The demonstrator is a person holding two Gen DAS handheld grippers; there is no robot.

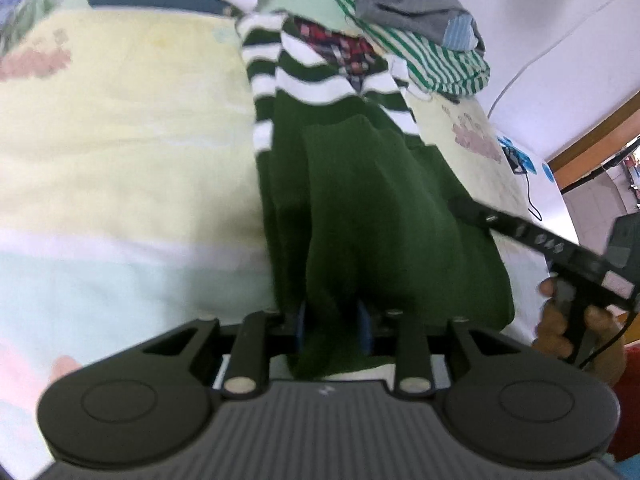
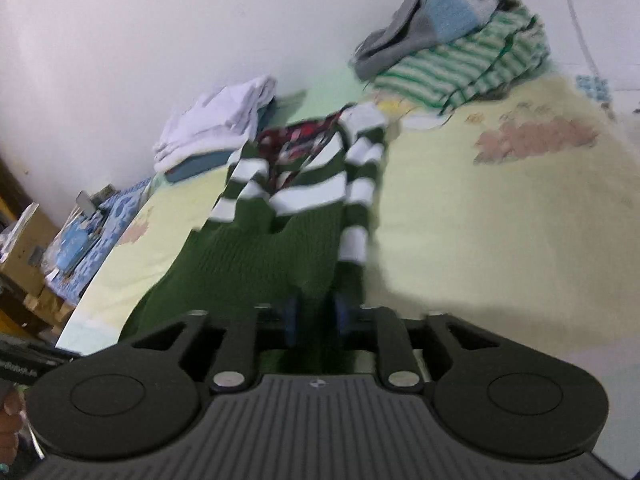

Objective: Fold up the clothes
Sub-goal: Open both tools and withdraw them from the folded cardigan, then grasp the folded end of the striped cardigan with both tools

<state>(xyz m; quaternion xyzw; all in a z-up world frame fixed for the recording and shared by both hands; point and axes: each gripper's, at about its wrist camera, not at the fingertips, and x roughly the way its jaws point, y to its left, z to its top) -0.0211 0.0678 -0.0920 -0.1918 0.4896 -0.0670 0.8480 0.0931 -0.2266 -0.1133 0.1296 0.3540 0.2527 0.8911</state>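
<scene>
A dark green knit sweater (image 1: 360, 208) with white-striped sleeves and chest stretches away from me over a pale yellow bedsheet (image 1: 120, 128). My left gripper (image 1: 333, 330) is shut on its green hem, the cloth bunched between the blue pads. My right gripper (image 2: 315, 318) is shut on another part of the same sweater (image 2: 256, 248) hem. In the left wrist view the right gripper's black body and the hand holding it reach in from the right, its tip at the sweater's right edge. A red patterned garment (image 2: 296, 140) lies under the sweater's collar.
A pile of unfolded clothes (image 1: 424, 40), green-striped and grey, sits at the bed's far end. A folded white stack (image 2: 216, 120) lies on a blue garment near the wall. A bedside surface with blue items (image 2: 76, 236) stands left of the bed.
</scene>
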